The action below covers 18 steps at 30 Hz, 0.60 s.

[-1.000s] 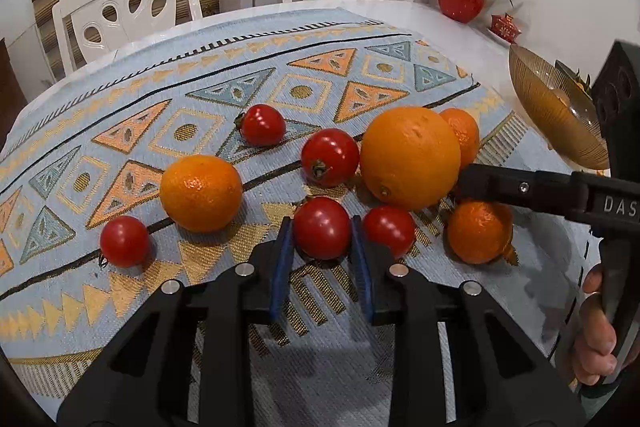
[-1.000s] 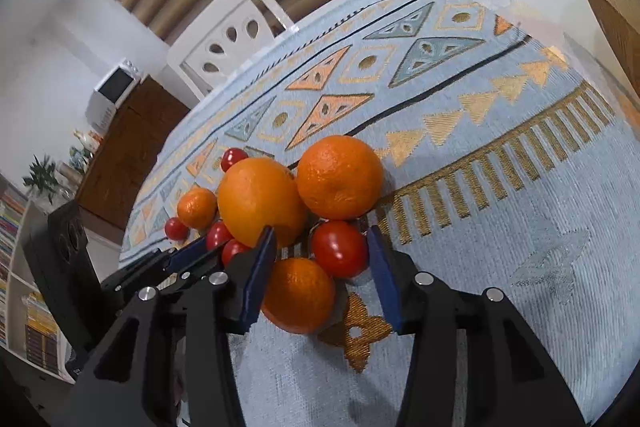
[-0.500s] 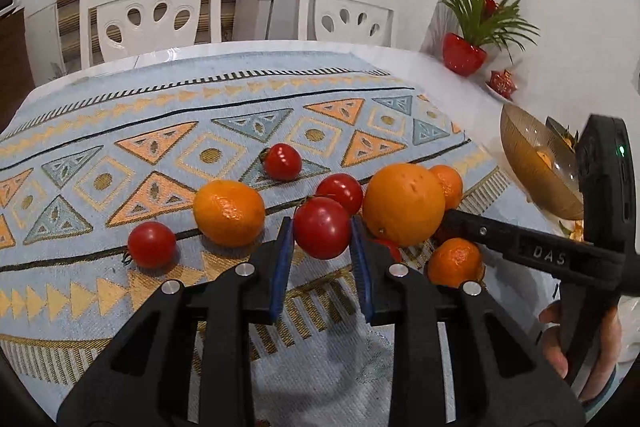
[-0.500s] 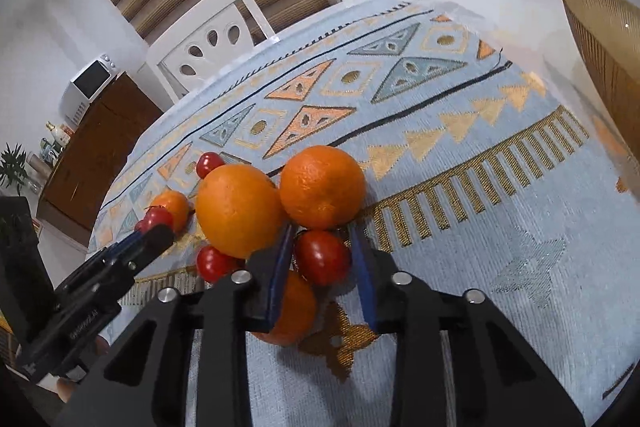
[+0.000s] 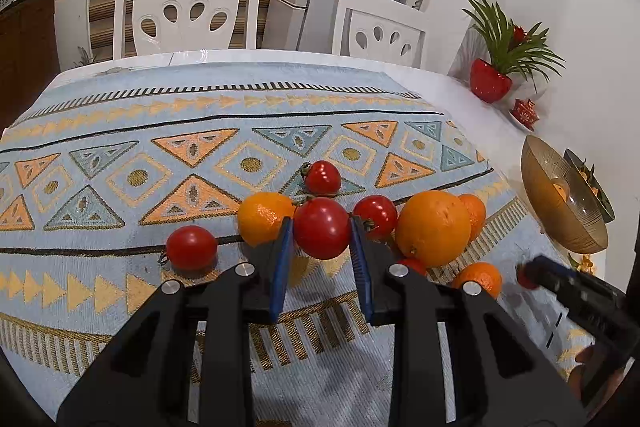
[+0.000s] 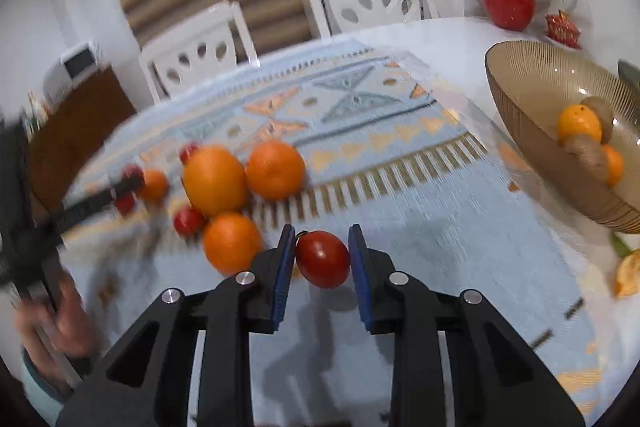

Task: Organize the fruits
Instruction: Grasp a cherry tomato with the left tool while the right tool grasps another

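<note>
My left gripper is shut on a red tomato, held above the patterned cloth. Behind it lie an orange, a large orange, two more tomatoes and one tomato at the left. My right gripper is shut on another tomato, lifted clear of the fruit cluster of oranges. The ribbed gold bowl at the right holds oranges and brownish fruit.
The table carries a light blue cloth with triangle patterns. White chairs stand at the far side. A red pot with a plant and a small red ornament sit at the far right. Orange peel lies near the bowl.
Both grippers have risen with their tomatoes. The right gripper has pulled back and swung right toward the bowl, away from the oranges. The left view has tilted up.
</note>
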Tool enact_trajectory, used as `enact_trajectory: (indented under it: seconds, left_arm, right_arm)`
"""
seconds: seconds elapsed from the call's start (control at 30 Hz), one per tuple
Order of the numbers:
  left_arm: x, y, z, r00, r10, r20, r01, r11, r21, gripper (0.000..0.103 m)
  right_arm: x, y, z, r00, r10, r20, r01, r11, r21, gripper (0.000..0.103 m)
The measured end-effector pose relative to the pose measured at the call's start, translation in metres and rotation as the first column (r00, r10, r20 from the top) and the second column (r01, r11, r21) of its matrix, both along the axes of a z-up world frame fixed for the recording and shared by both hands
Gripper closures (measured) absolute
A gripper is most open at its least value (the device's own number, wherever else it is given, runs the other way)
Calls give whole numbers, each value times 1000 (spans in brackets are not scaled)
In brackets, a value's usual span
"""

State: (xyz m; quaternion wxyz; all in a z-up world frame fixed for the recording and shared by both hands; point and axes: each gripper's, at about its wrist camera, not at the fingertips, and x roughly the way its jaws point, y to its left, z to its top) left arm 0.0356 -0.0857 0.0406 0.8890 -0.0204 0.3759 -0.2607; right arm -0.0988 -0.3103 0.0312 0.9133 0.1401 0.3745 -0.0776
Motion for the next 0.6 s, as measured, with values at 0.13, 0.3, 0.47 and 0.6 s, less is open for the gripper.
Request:
enact_trajectory:
  seconds: [0.13, 0.3, 0.47, 0.6]
  left_arm:
    - [-3, 0, 1, 1000, -7, 11, 7, 1000, 2, 76]
    - [-3, 4, 1, 1000, 9, 8, -9, 1000, -6, 76]
    - [0, 6, -1, 1000, 21, -2, -21, 1000, -8, 76]
    - [-2, 3, 0, 1000, 11, 7, -11, 1000, -2, 76]
  right_arm:
    - [1, 6, -16, 997, 37, -63, -38, 999, -12, 75]
    - [3, 8, -20, 996, 47, -79, -49, 999, -17, 61]
    - [3, 9, -23, 994, 61, -95, -62, 998, -8, 55]
    - [0, 15, -23, 994, 46, -104, -51, 997, -50, 56]
